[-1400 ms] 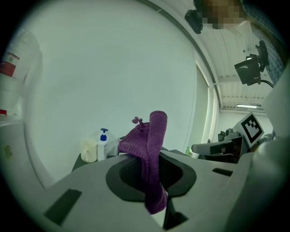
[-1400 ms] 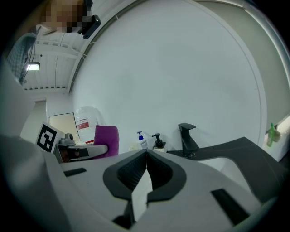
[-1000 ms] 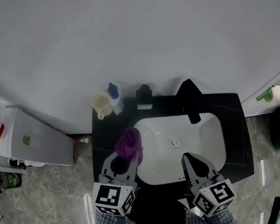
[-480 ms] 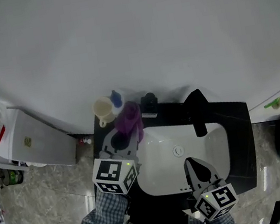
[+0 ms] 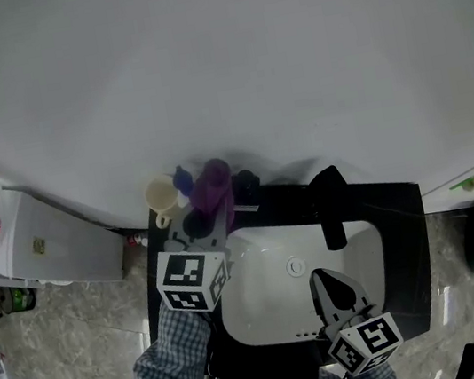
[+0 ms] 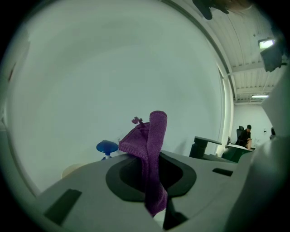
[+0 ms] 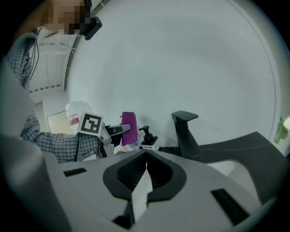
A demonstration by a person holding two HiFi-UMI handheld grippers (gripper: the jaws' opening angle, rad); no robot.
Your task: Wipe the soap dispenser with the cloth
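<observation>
Head view: the purple cloth is pinched in the jaws of the left gripper and held just beside the black soap dispenser at the back edge of the sink, though contact cannot be confirmed from above. With the right gripper closed tight on nothing over the sink, the dispenser is left unsteadied. It could be tipped by a hard sideways wipe, or the bottle and cup alongside could be clipped.

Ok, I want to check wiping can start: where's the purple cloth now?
In the head view the purple cloth is clamped in the left hand-held gripper at the back left of the counter, between the blue-capped bottle and the soap dispenser.
</observation>
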